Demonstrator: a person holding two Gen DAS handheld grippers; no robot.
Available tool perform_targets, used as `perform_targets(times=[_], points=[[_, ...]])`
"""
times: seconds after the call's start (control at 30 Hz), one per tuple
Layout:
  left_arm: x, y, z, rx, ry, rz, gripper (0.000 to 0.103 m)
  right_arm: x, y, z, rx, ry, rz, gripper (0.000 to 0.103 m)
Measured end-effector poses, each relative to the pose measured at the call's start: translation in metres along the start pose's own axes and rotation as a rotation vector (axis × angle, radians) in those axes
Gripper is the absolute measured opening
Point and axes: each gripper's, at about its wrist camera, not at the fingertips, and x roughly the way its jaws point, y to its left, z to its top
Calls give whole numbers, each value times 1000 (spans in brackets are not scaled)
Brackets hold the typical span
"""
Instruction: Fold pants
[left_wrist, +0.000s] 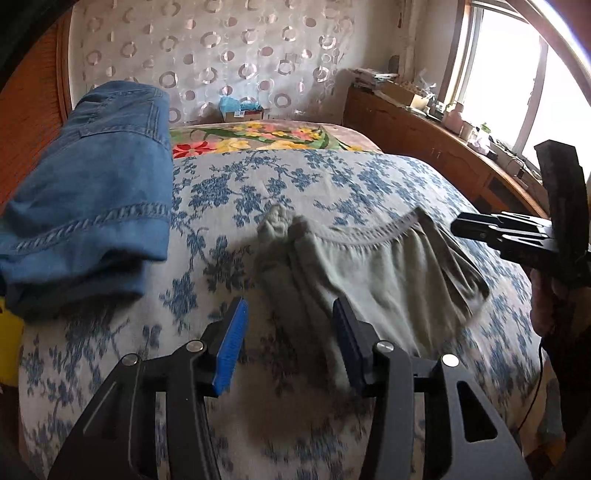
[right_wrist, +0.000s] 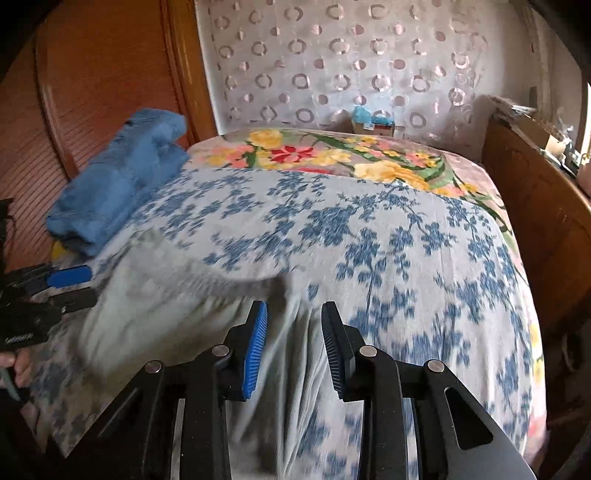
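Pale grey-green pants (left_wrist: 373, 266) lie on the bed with the elastic waistband at the far side and one end bunched up. In the right wrist view the pants (right_wrist: 177, 314) are blurred and spread to the left. My left gripper (left_wrist: 291, 317) is open just above the near left edge of the pants, holding nothing. My right gripper (right_wrist: 294, 321) is open over the right edge of the pants, holding nothing. It also shows in the left wrist view (left_wrist: 480, 230) at the right, beside the waistband.
A folded pair of blue jeans (left_wrist: 92, 192) lies on the left side of the bed (left_wrist: 229, 206), also in the right wrist view (right_wrist: 118, 177). A floral blanket (right_wrist: 332, 151) covers the far end. A wooden cabinet (left_wrist: 424, 136) with clutter stands at the right under a window.
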Motion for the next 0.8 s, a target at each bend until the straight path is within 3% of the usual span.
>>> perform_targets(times=[0.17, 0.4, 0.67, 0.8], points=[[-17, -3, -18, 1, -2, -29, 48, -25, 1, -31, 16, 21, 20, 32], [-12, -8, -33, -8, 31, -62, 29, -43, 0, -52, 59, 41, 46, 37], [-4, -11, -37, -25, 52, -82, 27, -31, 2, -64, 72, 72, 46, 38], [-4, -14, -36, -25, 49, -108, 11, -32, 3, -61, 59, 70, 40, 38]])
